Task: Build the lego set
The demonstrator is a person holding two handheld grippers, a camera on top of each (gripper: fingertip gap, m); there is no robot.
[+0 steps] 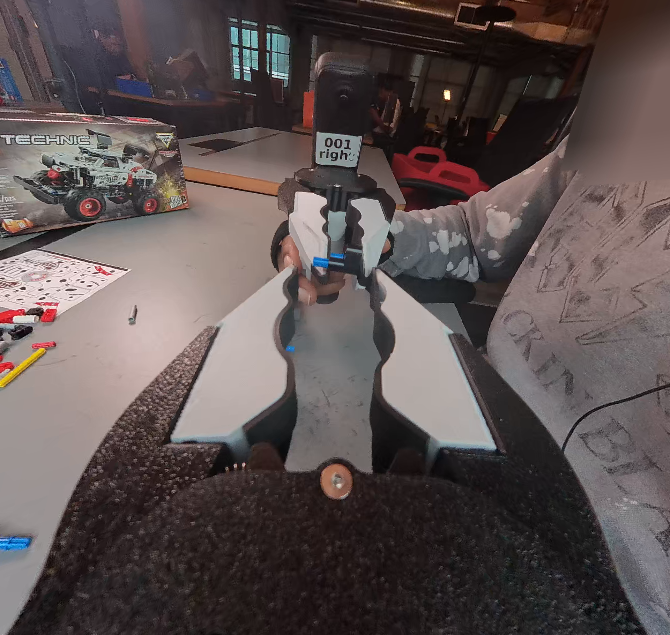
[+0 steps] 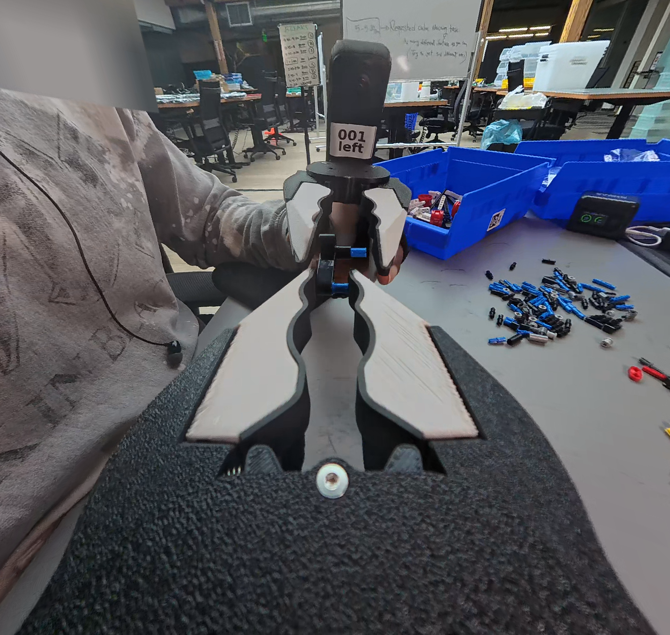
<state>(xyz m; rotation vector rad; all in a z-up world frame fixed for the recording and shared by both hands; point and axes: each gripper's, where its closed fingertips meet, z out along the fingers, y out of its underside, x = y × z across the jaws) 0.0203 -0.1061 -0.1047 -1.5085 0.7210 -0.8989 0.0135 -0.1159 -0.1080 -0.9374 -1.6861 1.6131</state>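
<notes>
A small black lego connector point(image 2: 325, 262) carries two blue pins, one sticking out sideways point(image 2: 357, 252) and one at its lower end point(image 2: 339, 287). My right gripper point(image 2: 333, 275) is shut on this connector and holds it above the grey table point(image 2: 507, 418). The connector also shows in the left wrist view point(image 1: 350, 264), between the right gripper's fingers. My left gripper point(image 1: 333, 273) faces the right one tip to tip. Its jaws stand apart and hold nothing. Its tips flank the connector without gripping it.
The lego set box point(image 1: 87, 168), a printed sheet point(image 1: 54, 280) and loose red, black and yellow parts point(image 1: 25, 324) lie at the left. A pile of blue and black pins point(image 2: 554, 306) and blue bins point(image 2: 471, 197) are at the right. The person's sweatshirt point(image 2: 72, 255) is close by. Left and right tips are no more than a few centimetres apart.
</notes>
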